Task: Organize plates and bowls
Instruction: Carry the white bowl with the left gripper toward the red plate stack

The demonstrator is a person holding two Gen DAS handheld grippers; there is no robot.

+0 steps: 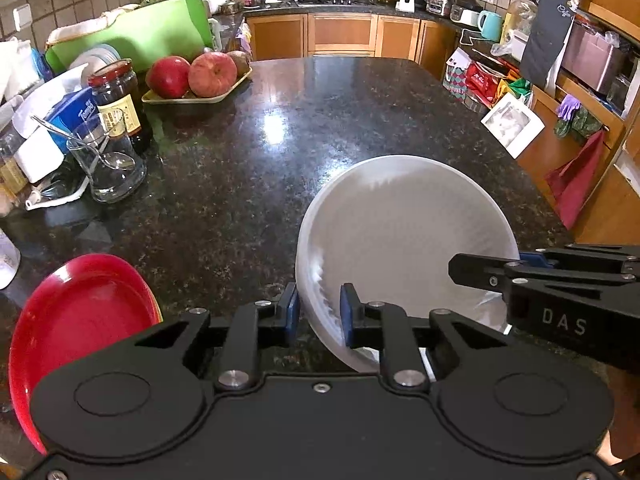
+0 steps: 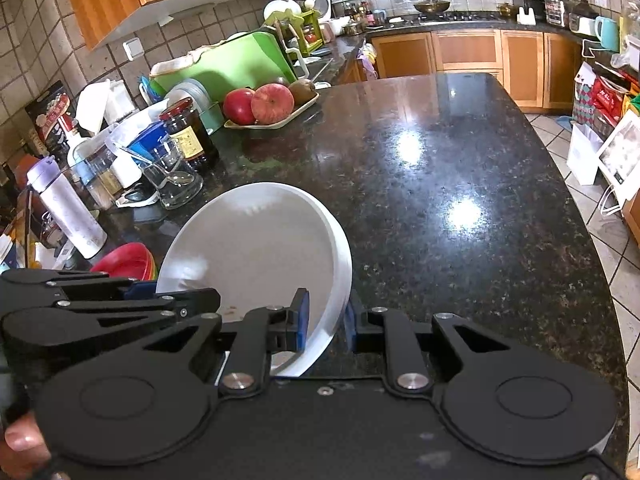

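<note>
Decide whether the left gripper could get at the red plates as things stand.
Probably not yet: the left gripper is shut on the white bowl's rim, as is the right gripper. The red plates lie unobstructed to its left.

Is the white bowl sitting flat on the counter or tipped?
Tipped. The white bowl stands steeply on edge, its inside facing the right camera, with both the left gripper and right gripper clamped on its rim.

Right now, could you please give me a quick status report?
Both tongs, left and right, clamped on the white bowl's rim, bowl tilted. Red plates left. Countertop ahead open.
</note>
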